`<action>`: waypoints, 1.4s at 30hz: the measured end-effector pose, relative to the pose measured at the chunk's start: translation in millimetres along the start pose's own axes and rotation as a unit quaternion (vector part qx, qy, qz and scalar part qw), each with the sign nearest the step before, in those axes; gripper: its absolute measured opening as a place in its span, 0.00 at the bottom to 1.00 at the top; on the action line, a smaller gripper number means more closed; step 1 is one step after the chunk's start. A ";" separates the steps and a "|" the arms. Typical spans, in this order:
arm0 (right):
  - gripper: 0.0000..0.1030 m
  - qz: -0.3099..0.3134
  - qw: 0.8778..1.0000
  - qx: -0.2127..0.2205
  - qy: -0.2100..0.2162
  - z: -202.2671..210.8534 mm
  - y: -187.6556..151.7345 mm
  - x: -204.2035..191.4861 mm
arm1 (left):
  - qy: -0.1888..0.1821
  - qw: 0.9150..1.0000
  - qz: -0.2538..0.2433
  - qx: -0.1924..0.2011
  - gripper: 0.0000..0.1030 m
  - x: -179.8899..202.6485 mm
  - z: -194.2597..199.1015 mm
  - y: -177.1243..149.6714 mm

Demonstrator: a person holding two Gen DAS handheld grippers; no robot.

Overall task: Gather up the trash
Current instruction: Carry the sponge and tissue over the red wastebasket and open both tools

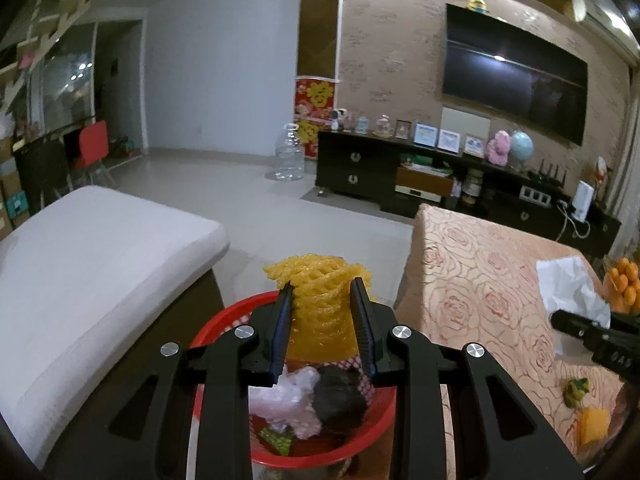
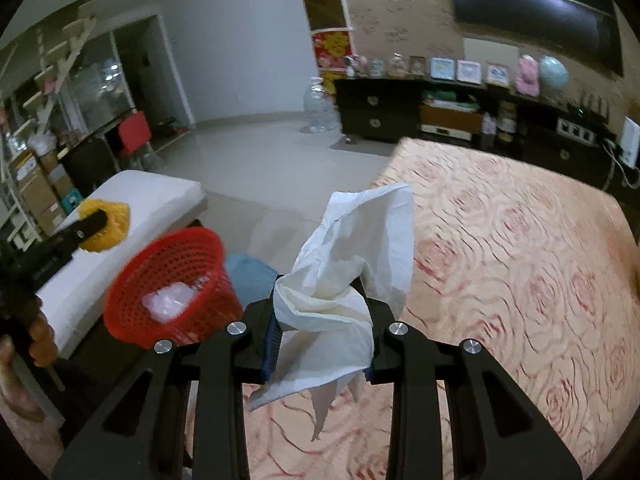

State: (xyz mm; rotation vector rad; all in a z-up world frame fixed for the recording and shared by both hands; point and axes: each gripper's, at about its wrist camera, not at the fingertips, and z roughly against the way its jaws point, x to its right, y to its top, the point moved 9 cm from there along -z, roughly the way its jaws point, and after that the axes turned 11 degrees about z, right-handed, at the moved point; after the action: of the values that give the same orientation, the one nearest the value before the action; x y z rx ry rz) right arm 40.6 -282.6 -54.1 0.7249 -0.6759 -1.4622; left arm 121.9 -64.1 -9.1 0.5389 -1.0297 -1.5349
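Note:
My left gripper [image 1: 322,286] is shut on a yellow foam fruit net [image 1: 318,292], held above a red mesh basket [image 1: 224,328]. The basket holds clear plastic wrap [image 1: 288,400] and a dark lump [image 1: 340,394]. My right gripper [image 2: 320,284] is shut on a crumpled white tissue [image 2: 352,264] over the left edge of the rose-patterned table [image 2: 520,280]. In the right wrist view the red basket [image 2: 172,280] sits lower left, with the left gripper [image 2: 94,220] and yellow net [image 2: 106,226] beyond it. In the left wrist view the tissue [image 1: 572,288] and right gripper [image 1: 560,320] appear at far right.
A white cushioned bench [image 1: 92,272] lies left of the basket. On the table sit peel scraps [image 1: 578,388], an orange piece [image 1: 596,426] and a pile of oranges [image 1: 624,288]. A dark TV cabinet [image 1: 400,172] and a large water bottle [image 1: 289,156] stand across the tiled floor.

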 end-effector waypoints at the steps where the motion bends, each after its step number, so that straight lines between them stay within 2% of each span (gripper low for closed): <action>1: 0.29 0.005 1.000 0.002 0.005 -1.2 5.6 -5.4 | 0.003 1.000 0.004 0.001 0.27 -3.3 0.4 0.9; 9: 0.29 0.052 0.997 0.016 0.050 -14.2 53.3 -47.7 | 0.029 0.999 0.017 -0.001 0.27 -24.7 -4.4 4.8; 12: 0.29 0.063 0.995 0.013 0.075 -24.3 49.5 -60.6 | 0.039 0.999 0.014 -0.011 0.27 -28.8 -10.3 0.5; 16: 0.29 0.067 0.993 -0.023 0.097 -52.5 36.9 -76.8 | 0.052 0.998 0.005 -0.027 0.27 -32.0 -22.5 -6.1; 30: 0.30 0.086 0.982 -0.051 0.160 -83.7 32.1 -133.2 | 0.076 0.994 0.003 -0.077 0.27 -65.3 -44.8 -28.6; 34: 0.32 0.082 0.979 -0.060 0.176 -92.4 30.3 -142.9 | 0.067 0.994 0.007 -0.086 0.33 -64.7 -46.6 -31.3; 38: 0.39 0.079 0.977 -0.068 0.187 -99.0 26.5 -150.4 | 0.060 0.994 0.012 -0.092 0.42 -63.4 -49.0 -31.5; 42: 0.53 0.066 0.977 -0.069 0.190 -101.7 26.0 -150.0 | 0.056 0.994 0.026 -0.093 0.53 -68.3 -48.6 -30.3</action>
State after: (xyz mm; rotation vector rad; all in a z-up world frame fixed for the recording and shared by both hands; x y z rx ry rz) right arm 135.3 -130.7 -92.7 0.8080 -0.3191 -1.1916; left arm 160.7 -15.6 -72.9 0.4586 -0.7992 -1.5192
